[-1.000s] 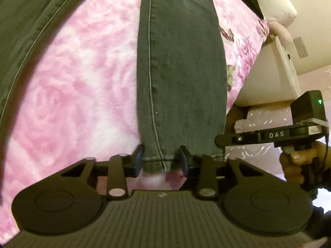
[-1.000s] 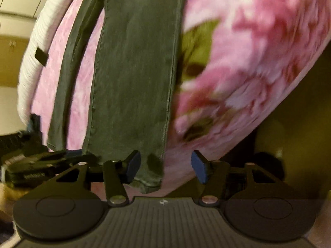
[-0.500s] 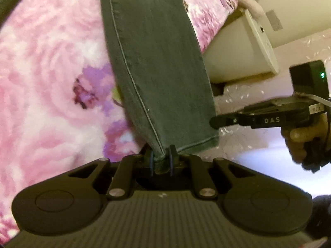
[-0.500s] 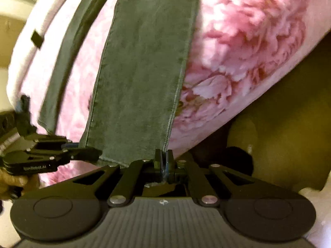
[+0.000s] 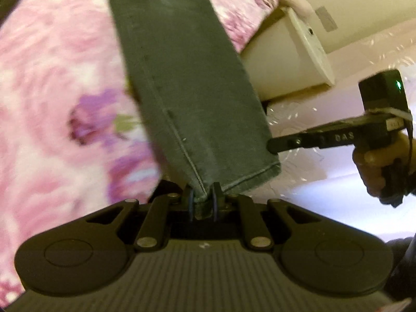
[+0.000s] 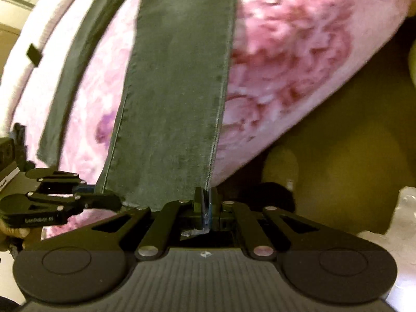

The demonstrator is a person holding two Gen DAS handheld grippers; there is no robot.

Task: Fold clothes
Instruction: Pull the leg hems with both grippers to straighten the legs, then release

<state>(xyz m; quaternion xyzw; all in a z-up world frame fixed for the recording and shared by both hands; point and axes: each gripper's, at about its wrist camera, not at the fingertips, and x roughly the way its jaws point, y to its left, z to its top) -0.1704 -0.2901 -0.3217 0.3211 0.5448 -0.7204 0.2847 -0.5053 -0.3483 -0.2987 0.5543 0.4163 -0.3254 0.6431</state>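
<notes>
Dark grey jeans lie on a pink flowered blanket. One leg (image 5: 187,83) runs from the top of the left wrist view down to my left gripper (image 5: 202,200), which is shut on the left corner of its hem. In the right wrist view the same leg (image 6: 179,98) ends at my right gripper (image 6: 206,202), shut on the right corner of the hem. The hem is lifted off the blanket between the two grippers. The other leg (image 6: 70,78) lies further left on the bed. Each gripper shows in the other's view: the right one (image 5: 338,137), the left one (image 6: 54,202).
The pink blanket (image 5: 52,104) covers the bed, whose edge (image 6: 273,119) drops off to the right. A cream cabinet (image 5: 286,59) stands beside the bed. A pale glossy floor (image 5: 325,182) lies below. A dark olive area (image 6: 351,156) is right of the bed.
Both grippers closed on the hem corners of the jeans leg, then lifted and pulled it back off the blanket edge. The blanket has shifted in both views.
</notes>
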